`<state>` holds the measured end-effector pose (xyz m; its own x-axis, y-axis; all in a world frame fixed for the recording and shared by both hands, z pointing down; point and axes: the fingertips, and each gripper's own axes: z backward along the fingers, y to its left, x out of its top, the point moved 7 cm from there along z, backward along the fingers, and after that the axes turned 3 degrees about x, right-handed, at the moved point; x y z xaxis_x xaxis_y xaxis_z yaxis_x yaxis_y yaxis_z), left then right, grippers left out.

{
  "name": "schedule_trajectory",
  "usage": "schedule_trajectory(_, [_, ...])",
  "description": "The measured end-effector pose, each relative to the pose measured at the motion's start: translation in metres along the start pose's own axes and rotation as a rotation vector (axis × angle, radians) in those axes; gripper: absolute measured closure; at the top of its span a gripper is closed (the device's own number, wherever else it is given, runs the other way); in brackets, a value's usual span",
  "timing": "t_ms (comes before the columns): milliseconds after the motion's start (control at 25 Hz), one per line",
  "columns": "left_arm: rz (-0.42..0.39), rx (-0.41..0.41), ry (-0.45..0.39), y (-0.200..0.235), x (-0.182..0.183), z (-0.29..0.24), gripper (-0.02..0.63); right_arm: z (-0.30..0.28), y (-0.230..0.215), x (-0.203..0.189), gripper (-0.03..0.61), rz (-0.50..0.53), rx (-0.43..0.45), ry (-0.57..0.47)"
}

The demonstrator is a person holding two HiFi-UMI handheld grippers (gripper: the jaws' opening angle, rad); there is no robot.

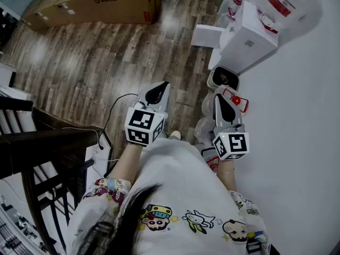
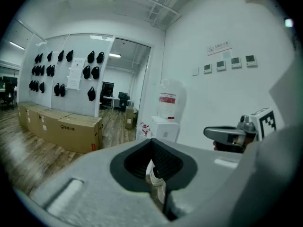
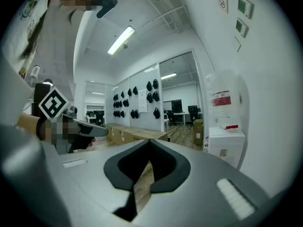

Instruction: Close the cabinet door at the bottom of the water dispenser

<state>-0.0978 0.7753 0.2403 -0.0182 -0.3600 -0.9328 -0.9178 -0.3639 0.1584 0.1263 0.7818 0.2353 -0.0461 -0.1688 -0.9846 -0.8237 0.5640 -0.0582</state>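
Currently both tools are held short of the white box-shaped water dispenser [image 1: 249, 36].
The grey left tool [image 1: 161, 85] and the grey right tool [image 1: 219, 98] are each seen with jaws pressed together and nothing pinched; only a sliver of the brown wooden floor [image 1: 106, 52] is glimpsed through them. The water dispenser is set against the white wall [image 1: 297, 100], with the clear water bottle [image 1: 284, 1] on top. The white cabinet door [image 1: 206, 35] is seen swung out at its base, well apart from both tools.

An office: glass partition [image 3: 177, 79], desks [image 3: 182, 110] beyond, water dispenser [image 2: 164, 129], long cardboard boxes [image 2: 61, 129].
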Motion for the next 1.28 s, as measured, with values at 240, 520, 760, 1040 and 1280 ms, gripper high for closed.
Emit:
schedule_trajectory(240, [0.020,0.034,-0.017,-0.009,-0.001,0.007,0.611,0.011,-0.009,-0.002,0.568,-0.016,0.006,-0.011])
schedule_trajectory(520, [0.036,0.065,-0.012,0.002,-0.001,0.005,0.575,-0.002,-0.013,0.003,0.555,-0.038,0.052,-0.018])
schedule_trajectory(760, [0.034,0.056,-0.009,0.039,0.007,-0.031,0.523,-0.056,-0.021,0.008,0.517,-0.050,0.084,-0.020])
schedule_trajectory(1040, [0.046,0.044,0.001,0.116,0.031,-0.107,0.468,-0.163,-0.048,0.015,0.485,-0.051,0.090,-0.001])
schedule_trajectory(1280, [0.039,0.046,-0.006,0.190,0.067,-0.162,0.443,-0.254,-0.066,0.036,0.456,-0.061,0.081,-0.007])
